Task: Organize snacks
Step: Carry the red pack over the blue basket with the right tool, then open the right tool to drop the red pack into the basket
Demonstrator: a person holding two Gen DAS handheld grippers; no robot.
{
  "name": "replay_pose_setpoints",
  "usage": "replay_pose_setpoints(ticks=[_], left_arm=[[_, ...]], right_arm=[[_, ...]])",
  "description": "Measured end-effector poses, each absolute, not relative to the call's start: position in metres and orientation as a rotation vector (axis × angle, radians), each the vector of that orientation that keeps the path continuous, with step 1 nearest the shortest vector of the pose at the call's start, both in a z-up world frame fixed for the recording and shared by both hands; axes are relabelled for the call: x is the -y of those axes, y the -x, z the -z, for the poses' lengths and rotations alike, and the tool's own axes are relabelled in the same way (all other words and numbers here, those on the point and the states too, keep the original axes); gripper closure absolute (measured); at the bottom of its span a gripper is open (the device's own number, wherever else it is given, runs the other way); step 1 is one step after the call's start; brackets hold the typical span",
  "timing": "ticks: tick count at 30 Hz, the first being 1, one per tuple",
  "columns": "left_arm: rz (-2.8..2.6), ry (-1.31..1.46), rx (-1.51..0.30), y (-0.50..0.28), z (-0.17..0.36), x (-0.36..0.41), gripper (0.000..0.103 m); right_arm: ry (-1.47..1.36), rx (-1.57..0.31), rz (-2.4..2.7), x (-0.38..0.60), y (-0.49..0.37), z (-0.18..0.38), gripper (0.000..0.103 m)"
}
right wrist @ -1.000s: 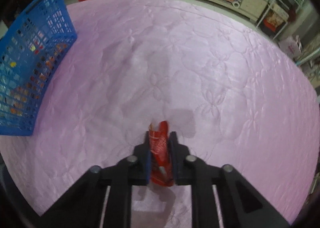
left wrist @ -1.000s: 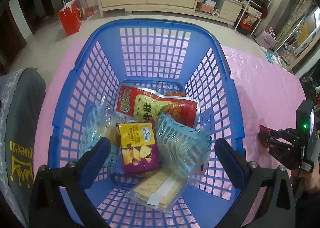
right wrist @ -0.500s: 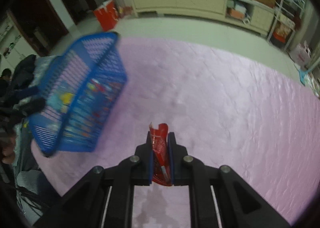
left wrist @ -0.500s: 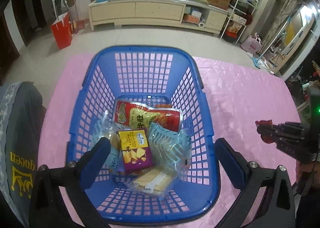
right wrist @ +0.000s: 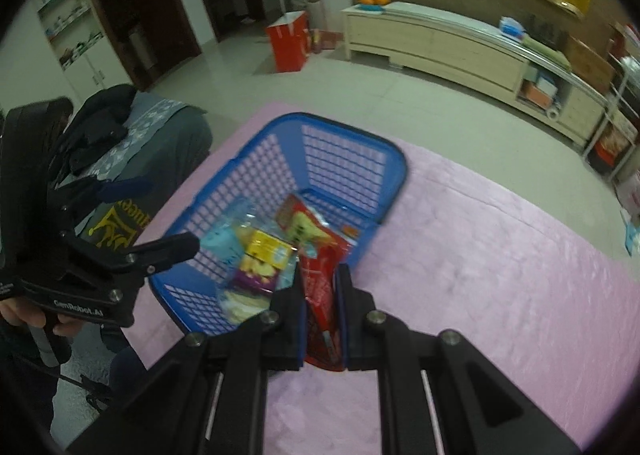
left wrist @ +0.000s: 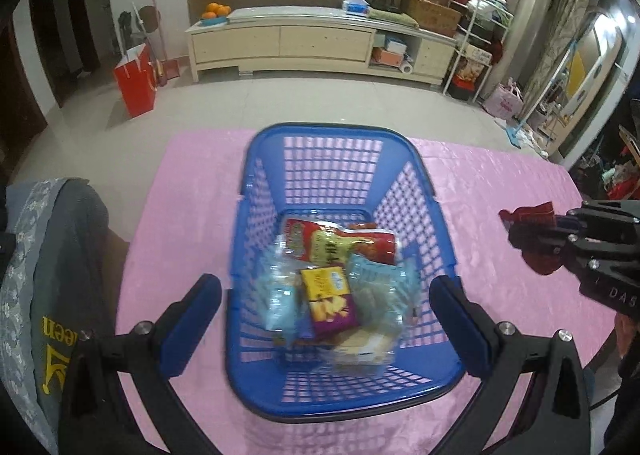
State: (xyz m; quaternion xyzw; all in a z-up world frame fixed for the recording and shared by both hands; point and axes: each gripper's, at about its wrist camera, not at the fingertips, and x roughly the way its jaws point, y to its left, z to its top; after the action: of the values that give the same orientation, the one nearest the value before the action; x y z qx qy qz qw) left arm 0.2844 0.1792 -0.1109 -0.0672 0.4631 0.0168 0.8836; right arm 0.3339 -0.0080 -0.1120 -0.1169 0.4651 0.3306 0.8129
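Basket sits centre frame on the tablecloth, snack packets piled inside. Right gripper at right edge beside it, pouch between its fingers. Left gripper lower centre, straddling the basket.

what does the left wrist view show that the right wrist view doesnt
Only the left wrist view: the left gripper jaws from behind, wide open and empty above the basket, and the pink bag on the floor.
Only the right wrist view: dark doorways, and the red packet up close, clamped in the right gripper.
Both: basket of snacks, pink cloth, red bag, cabinet.
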Motion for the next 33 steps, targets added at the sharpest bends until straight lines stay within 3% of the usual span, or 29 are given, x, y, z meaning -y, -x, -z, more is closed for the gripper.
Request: replay_pose_setpoints(ticks=[17,20,22,24,33], left_arm=[[-0.097,0.187,-0.977,-0.278,0.136,-0.242,0.0],[-0.092,0.187,-0.977,-0.282,0.137,-0.242,0.0],[-0.089,0.18,-0.976,-0.286,0.139,-0.243,0.0],[-0.085,0.176,-0.976,-0.289,0.14,-0.242,0.0],[-0.072,0.166,-0.972,-0.29,0.141,-0.232,0.0]], right_arm=[[0.397,-0.984,-0.637,-0.067,-0.367,0.147,0.086],[0.465,-0.942,-0.578,-0.072,-0.371,0.148,0.06],[0.474,-0.917,-0.555,-0.071,-0.372,0.147,0.032],[0.467,-0.892,-0.539,-0.066,-0.37,0.144,0.022],[0.423,-0.908,-0.537,-0.042,-0.357,0.133,0.018]])
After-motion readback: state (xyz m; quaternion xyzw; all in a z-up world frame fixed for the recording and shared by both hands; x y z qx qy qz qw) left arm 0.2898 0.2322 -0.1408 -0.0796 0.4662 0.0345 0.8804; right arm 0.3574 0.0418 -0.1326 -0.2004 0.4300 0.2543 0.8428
